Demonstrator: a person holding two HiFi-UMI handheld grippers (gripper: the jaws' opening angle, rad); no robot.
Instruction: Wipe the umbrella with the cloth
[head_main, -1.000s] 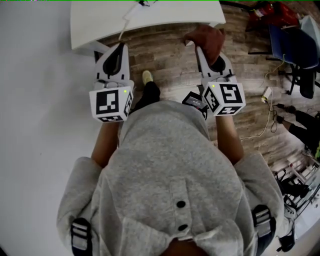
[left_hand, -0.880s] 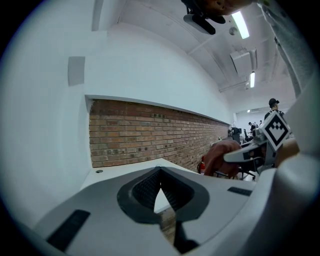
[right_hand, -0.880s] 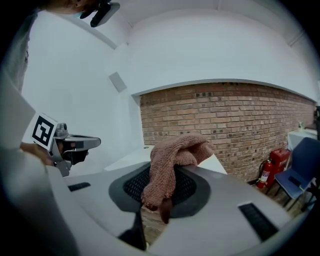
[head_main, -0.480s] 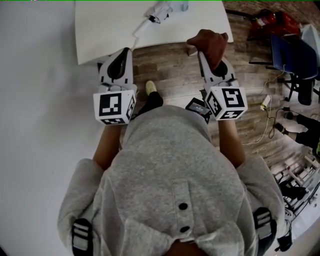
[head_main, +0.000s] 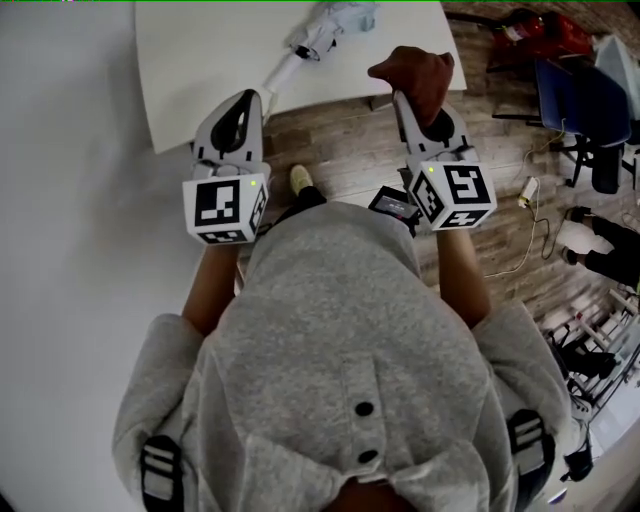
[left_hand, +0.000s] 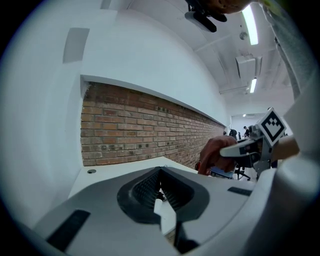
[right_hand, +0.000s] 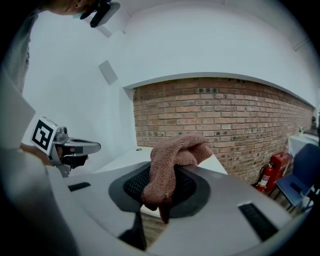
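Note:
A folded grey umbrella (head_main: 338, 17) lies at the far edge of the white table (head_main: 200, 60), its pale handle (head_main: 280, 70) pointing toward me. The left gripper (head_main: 240, 102) hovers at the table's near edge, just short of the handle, its jaws shut with nothing between them (left_hand: 160, 192). My right gripper (head_main: 410, 100) is shut on a brown cloth (head_main: 415, 72), held over the floor by the table's near right corner. In the right gripper view the cloth (right_hand: 172, 160) drapes out over the jaws and the left gripper (right_hand: 75, 149) shows alongside. Only part of the umbrella is in frame.
Wood-plank floor (head_main: 340, 150) lies below the grippers. A brick wall (right_hand: 225, 120) runs behind the table. A red fire extinguisher (right_hand: 266, 175), a blue chair (head_main: 575, 90) and cables (head_main: 530, 190) stand at the right. A white wall (head_main: 70, 200) is at the left.
Both grippers have moved forward toward the table. More of the umbrella and its handle now shows at the top of the head view. The cloth stays gripped.

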